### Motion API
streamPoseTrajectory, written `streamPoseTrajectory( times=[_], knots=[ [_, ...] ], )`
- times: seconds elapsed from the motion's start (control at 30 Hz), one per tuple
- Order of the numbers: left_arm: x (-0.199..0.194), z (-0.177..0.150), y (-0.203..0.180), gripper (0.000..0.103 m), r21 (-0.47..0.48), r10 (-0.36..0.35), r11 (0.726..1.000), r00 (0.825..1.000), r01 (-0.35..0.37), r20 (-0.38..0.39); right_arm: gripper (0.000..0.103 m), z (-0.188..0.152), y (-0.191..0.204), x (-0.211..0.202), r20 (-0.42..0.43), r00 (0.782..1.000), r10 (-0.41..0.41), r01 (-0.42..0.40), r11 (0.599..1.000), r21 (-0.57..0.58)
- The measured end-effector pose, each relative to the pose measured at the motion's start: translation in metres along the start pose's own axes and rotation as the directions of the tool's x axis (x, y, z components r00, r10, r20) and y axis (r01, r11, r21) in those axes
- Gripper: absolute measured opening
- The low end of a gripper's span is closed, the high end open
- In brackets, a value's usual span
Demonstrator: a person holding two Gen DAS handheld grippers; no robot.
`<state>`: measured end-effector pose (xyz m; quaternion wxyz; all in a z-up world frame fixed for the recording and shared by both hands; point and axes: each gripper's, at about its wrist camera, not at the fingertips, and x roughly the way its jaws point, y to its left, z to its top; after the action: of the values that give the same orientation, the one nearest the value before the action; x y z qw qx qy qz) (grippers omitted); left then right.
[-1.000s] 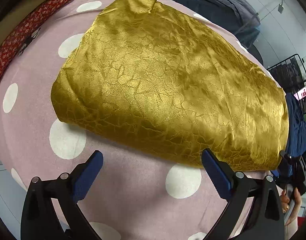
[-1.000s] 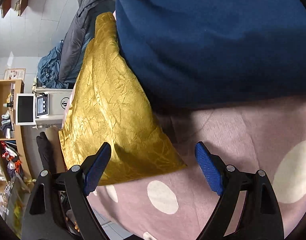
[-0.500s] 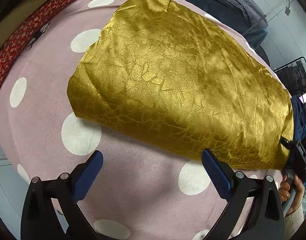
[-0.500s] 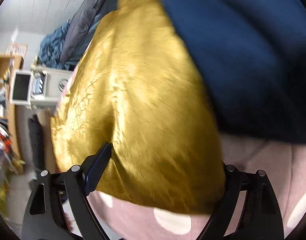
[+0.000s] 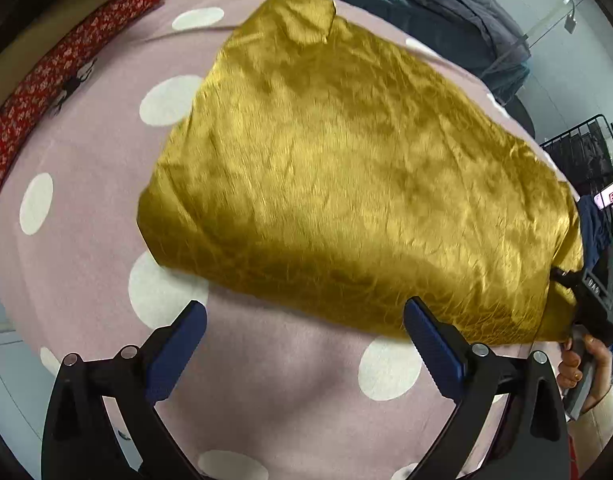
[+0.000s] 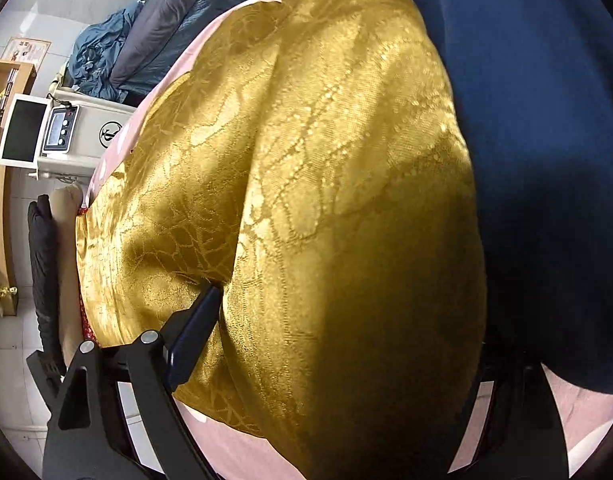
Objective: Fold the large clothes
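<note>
Left hand-held gripper [image 5: 304, 334] is wide open and holding nothing, hovering over bare cover just short of the near edge of the shiny gold crinkle-textured satin garment [image 5: 346, 168]; neither blue pad touches the cloth. Right hand-held gripper [image 6: 338, 340] is at the garment's right-hand corner: the gold fabric bulges over the gap, the left finger presses into a crease, and the right finger is buried under cloth, so I can't tell from these views whether it has actually clamped or is just pushed in. From the left wrist camera I can see its black body at that same corner with my hand behind it. The garment lies on the pink white-dotted cover [image 5: 266, 392] of the worktop as a compact, roughly rectangular multi-layer slab, near edge looks like a fold line, so I judge at least one fold is done. Left to do, as I read it: at least one more fold across, then flatten. A dark navy fabric pile [image 6: 546, 120] sits right against the garment's far side, and a red floral fabric roll [image 5: 66, 64] lies along the left edge, well apart.
</note>
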<state>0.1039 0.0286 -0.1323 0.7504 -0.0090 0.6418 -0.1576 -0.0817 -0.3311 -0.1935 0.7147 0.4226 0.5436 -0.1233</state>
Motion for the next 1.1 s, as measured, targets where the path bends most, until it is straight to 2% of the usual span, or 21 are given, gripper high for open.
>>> streamPoseTrajectory(
  times=[0.3,0.47,0.67,0.8,0.97,1.1],
  knots=[
    [-0.025,0.070,0.037,0.096,0.015,0.012,1.000,0.997,-0.013,0.078,0.085,-0.002,-0.003,0.000,-0.003,1.000,-0.006,0.006,1.000,0.020],
    [-0.010,0.088,0.057,0.096,-0.039,-0.001,0.999,0.999,0.003,0.050,0.085,-0.002,-0.005,0.001,-0.004,1.000,-0.005,0.006,1.000,0.025],
    [0.032,0.095,0.055,0.098,0.020,0.000,1.000,1.000,0.000,-0.008,0.085,0.000,-0.004,0.001,-0.020,1.000,-0.022,0.023,0.999,0.030],
    [0.058,0.109,0.066,0.098,-0.016,-0.057,0.998,0.997,0.056,-0.054,0.085,0.001,-0.007,-0.001,-0.027,0.999,-0.022,0.023,0.999,0.037],
    [0.079,0.127,0.078,0.098,-0.074,-0.151,0.987,0.985,0.145,-0.086,0.085,0.001,-0.007,-0.001,-0.030,0.999,-0.028,0.030,0.999,0.044],
    [0.088,0.137,0.081,0.098,-0.082,-0.197,0.978,0.976,0.190,-0.088,0.085,0.002,-0.006,0.000,-0.035,0.999,-0.035,0.036,0.998,0.051]
  ],
)
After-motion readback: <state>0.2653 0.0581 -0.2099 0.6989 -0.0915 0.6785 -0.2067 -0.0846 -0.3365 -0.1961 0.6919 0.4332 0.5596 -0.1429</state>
